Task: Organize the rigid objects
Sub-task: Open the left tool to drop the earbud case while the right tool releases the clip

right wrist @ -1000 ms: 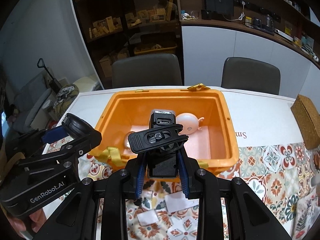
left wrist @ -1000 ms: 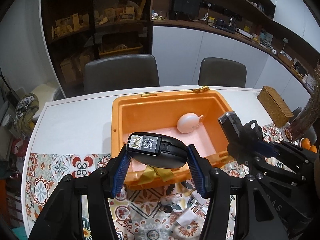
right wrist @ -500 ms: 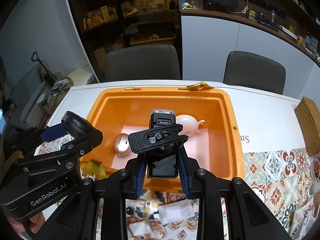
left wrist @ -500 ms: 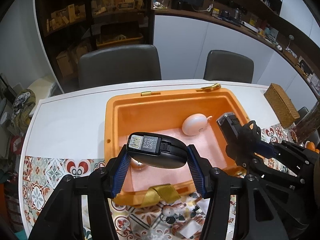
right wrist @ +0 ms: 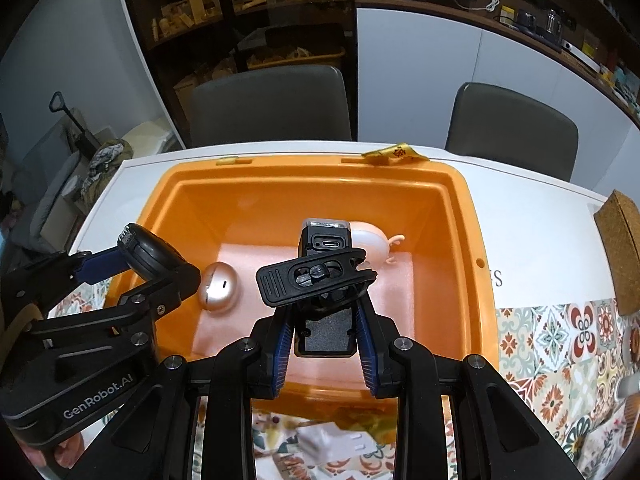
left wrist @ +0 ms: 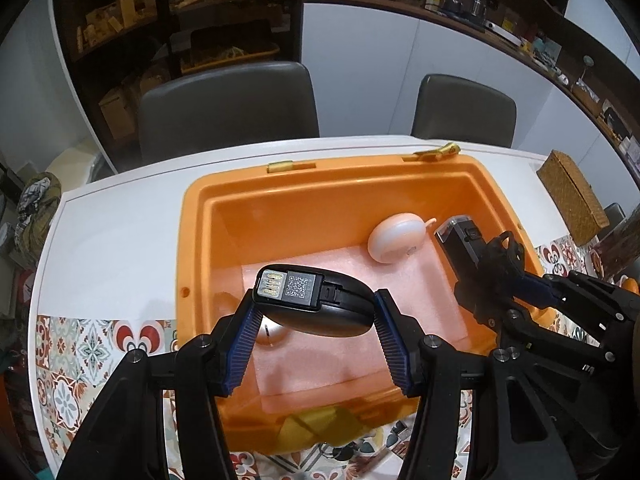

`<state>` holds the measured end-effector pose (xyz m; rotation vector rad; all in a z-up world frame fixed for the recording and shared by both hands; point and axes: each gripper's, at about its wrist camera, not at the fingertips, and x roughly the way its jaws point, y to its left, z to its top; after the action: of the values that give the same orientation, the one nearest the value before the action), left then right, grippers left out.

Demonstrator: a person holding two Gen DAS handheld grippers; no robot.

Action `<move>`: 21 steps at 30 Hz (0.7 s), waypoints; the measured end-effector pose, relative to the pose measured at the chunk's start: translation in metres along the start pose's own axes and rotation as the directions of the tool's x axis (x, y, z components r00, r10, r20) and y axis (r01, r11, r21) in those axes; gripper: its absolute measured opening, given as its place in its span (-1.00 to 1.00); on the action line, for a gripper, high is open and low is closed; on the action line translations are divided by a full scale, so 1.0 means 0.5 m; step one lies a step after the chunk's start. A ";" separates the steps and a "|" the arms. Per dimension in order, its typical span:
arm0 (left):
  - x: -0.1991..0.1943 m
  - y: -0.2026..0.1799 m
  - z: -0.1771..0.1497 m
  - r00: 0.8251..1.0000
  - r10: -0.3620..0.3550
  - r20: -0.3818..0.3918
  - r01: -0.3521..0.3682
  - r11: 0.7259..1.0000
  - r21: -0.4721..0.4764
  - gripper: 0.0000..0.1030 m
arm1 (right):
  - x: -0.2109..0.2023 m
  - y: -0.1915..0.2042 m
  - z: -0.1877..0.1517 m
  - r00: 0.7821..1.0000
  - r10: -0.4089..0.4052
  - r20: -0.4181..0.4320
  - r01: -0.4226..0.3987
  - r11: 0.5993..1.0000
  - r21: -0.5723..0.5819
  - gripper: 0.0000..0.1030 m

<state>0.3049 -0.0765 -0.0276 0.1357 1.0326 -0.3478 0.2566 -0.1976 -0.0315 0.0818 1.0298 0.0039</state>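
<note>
My left gripper is shut on a black oval device with a QR label, held above the orange bin. It also shows in the right wrist view. My right gripper is shut on a black clip-on device with a USB-C port, held over the bin; it shows in the left wrist view too. On the bin's pink foam floor lie a pale pink round gadget and a rose-gold egg-shaped case.
The bin sits on a white table with a patterned cloth at the near side. A woven box stands at the right. White small items lie on the cloth before the bin. Two grey chairs stand behind.
Both grippers have moved forward and over the bin with their devices, which now hang above the foam floor. The rose-gold case has come into view.
</note>
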 end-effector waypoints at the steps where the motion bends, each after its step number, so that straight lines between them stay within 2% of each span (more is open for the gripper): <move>1: 0.005 -0.002 0.002 1.000 -0.001 -0.007 0.001 1.000 0.005 0.09 | 0.003 -0.002 0.001 1.000 -0.002 -0.003 0.002 1.000 0.002 -0.42; 17: 0.060 -0.011 -0.001 0.996 -0.017 -0.089 0.018 1.000 0.005 0.10 | 0.031 -0.003 0.005 1.000 -0.019 -0.023 0.020 1.000 0.007 -0.42; 21: 0.044 -0.018 0.004 0.998 0.009 -0.056 -0.007 1.000 0.030 0.21 | 0.035 -0.006 0.006 1.000 -0.020 -0.025 0.020 1.000 0.016 -0.42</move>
<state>0.3138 -0.0903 -0.0452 0.1777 1.0821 -0.3539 0.2678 -0.2000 -0.0450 0.0865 1.0551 -0.0217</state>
